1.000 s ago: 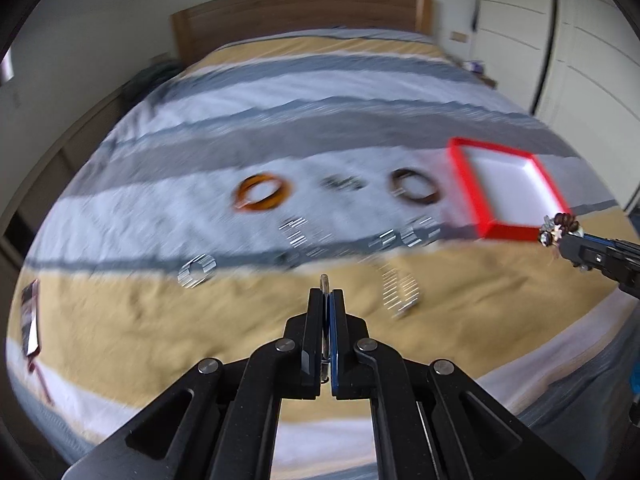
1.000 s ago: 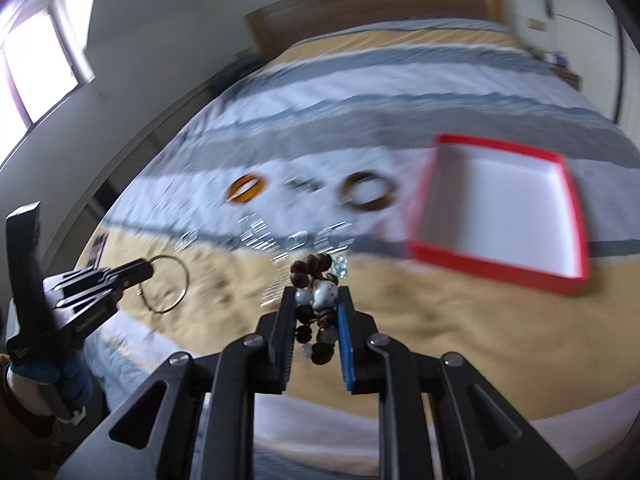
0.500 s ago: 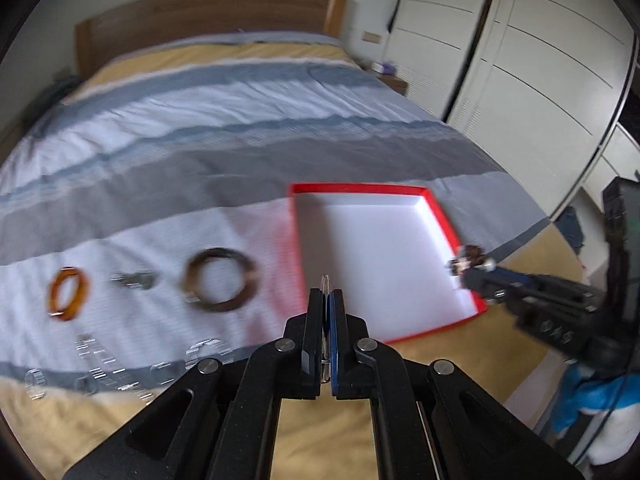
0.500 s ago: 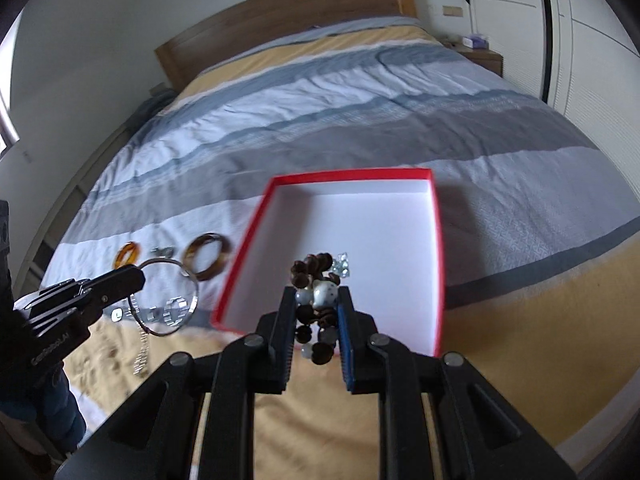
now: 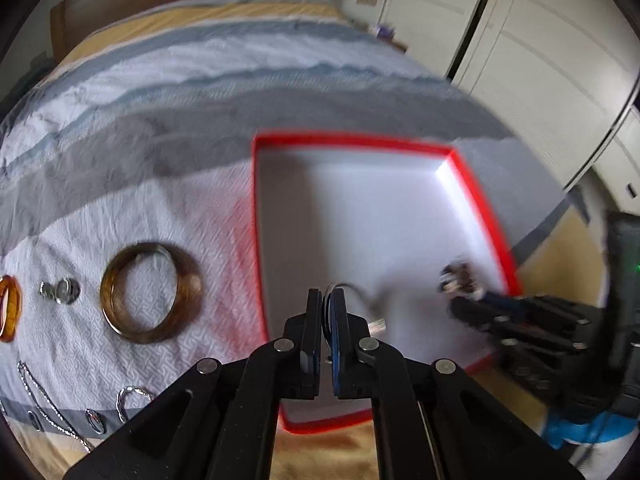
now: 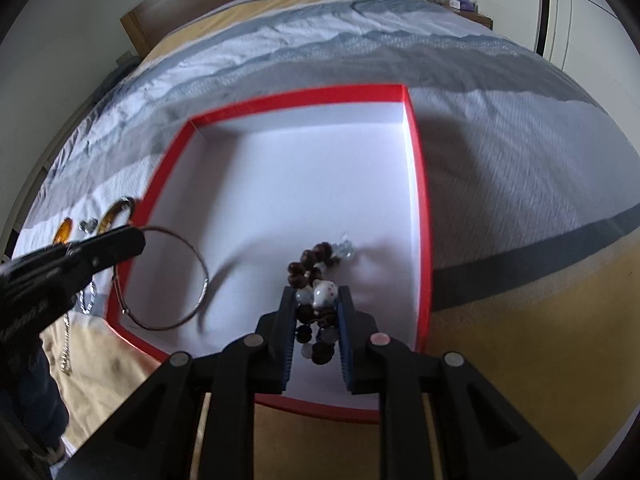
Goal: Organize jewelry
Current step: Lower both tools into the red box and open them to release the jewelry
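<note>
Red-rimmed box (image 6: 418, 184) sits empty as the left gripper (image 5: 326, 308) pinches a wire bangle (image 6: 176, 280) and the right gripper (image 6: 316, 300) clamps a beaded bracelet (image 6: 314, 276) above it, several pieces (image 5: 150, 292) unsorted on the bedspread (image 5: 132, 184).

One red box (image 6: 420, 200); one beaded bracelet (image 6: 316, 276); one thin silver bangle (image 6: 196, 256); one brown bangle (image 5: 150, 286); one orange bangle (image 5: 8, 308); two grippers.

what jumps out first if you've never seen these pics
The red-rimmed box with its bare white floor, lying on the striped bedspread. Over it the right tongs clamp a dark beaded bracelet, and the left tongs pinch a thin silver bangle above its near-left corner.
</note>
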### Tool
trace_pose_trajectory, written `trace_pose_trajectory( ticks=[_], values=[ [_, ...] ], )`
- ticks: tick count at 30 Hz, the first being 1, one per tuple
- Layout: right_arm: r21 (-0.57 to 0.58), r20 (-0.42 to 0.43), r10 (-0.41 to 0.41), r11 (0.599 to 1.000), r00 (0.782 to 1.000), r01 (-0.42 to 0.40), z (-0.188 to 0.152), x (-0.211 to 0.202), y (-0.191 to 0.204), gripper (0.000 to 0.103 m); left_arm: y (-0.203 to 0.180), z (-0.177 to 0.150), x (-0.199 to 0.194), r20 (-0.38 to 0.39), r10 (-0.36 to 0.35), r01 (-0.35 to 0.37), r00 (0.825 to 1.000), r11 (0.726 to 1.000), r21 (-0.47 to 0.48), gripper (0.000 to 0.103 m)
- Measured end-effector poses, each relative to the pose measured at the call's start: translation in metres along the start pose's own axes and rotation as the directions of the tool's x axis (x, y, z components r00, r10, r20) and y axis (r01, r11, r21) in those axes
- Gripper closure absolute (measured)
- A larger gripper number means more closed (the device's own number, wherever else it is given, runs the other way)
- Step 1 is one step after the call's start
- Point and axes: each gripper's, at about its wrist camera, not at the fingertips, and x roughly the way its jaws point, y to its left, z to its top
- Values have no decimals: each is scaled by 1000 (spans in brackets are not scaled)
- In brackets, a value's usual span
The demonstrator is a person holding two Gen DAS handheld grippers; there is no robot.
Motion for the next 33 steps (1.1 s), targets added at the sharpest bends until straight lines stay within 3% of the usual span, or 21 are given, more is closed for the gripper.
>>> trace_pose_trajectory(
  ticks=[7,12,23,33],
  values=[
    [-61,-43,-4,998,999,1,-5,5,10,85,-7,-20,27,-77,90,-87,993,995,40,98],
    [-77,-76,-18,997,997,12,-13,0,9,85,-5,-28,25,-125,146,-147,981,989,1,96],
    [-50,-137,-2,999,991,-5,-28,-13,-2,85,-17,-62,-1,-176,156,-161,972,987,-17,95],
    [-72,-132,-17,997,991,7,-29,-14,1,84,-20,-56,-1,-163,146,-151,976,988,-18,93]
  ],
)
